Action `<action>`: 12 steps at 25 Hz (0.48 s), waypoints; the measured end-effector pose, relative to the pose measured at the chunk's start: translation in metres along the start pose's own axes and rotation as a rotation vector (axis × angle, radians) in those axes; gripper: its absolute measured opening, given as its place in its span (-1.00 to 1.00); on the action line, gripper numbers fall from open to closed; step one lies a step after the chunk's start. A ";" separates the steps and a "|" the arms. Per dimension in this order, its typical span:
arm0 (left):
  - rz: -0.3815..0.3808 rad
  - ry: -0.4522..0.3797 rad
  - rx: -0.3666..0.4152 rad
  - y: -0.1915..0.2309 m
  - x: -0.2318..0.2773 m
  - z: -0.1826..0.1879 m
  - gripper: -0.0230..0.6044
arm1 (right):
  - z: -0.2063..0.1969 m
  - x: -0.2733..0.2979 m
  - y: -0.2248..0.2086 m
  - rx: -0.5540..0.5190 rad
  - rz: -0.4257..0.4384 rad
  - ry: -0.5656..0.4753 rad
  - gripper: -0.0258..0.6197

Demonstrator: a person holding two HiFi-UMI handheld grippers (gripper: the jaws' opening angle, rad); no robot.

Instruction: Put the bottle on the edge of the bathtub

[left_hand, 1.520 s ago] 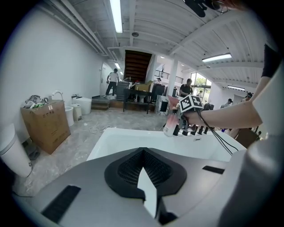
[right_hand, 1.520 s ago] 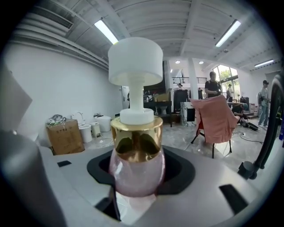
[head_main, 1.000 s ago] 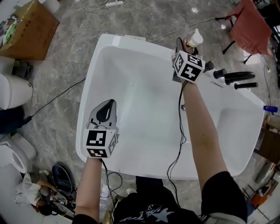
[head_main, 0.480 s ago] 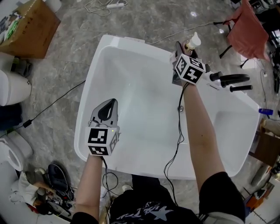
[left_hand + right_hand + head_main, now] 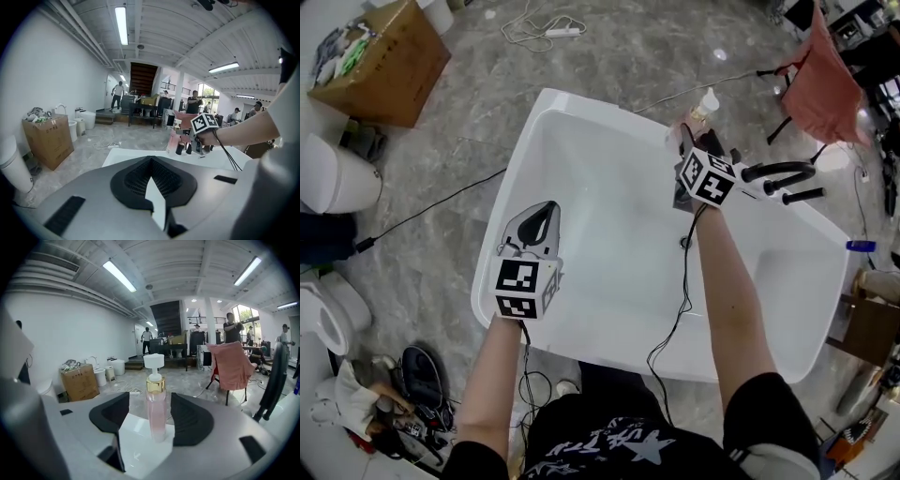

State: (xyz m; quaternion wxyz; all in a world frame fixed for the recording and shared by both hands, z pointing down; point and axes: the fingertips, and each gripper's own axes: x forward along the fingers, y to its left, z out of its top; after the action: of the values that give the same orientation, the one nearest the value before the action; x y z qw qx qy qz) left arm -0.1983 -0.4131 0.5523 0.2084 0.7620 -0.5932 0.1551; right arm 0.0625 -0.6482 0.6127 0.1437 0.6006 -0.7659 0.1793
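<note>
A pink bottle (image 5: pixel 155 408) with a gold collar and white pump stands upright on the far rim of the white bathtub (image 5: pixel 136 430). My right gripper (image 5: pixel 150 401) has its jaws on either side of it. They are opening, and the black pads (image 5: pixel 193 420) stand clear of the bottle. From the head view the bottle (image 5: pixel 705 105) is just beyond the right gripper (image 5: pixel 686 141). My left gripper (image 5: pixel 546 212) hovers over the tub's (image 5: pixel 581 98) left side, shut and empty. In its own view the left gripper (image 5: pixel 151 161) sees the bottle (image 5: pixel 173 139) far off.
A black faucet fixture (image 5: pixel 780 178) sits on the tub rim right of the right gripper. A cardboard box (image 5: pixel 384 52) lies far left, with a red cloth on a chair (image 5: pixel 825 75) far right. Cables cross the floor. White toilets (image 5: pixel 333 183) and clutter line the left.
The right gripper's jaws have spread off the bottle and the gripper has drawn back a little toward me. The bottle stays standing on the rim. The left gripper holds its place.
</note>
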 end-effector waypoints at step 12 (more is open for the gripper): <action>0.005 -0.097 0.010 -0.022 -0.125 0.024 -0.88 | 0.039 -0.143 0.042 -0.021 0.021 -0.072 -0.08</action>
State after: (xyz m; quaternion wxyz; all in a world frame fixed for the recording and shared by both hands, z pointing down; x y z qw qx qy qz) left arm -0.2082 -0.3157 0.4681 0.1753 0.7682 -0.6036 0.1214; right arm 0.0552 -0.5320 0.5111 0.1205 0.5971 -0.7786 0.1507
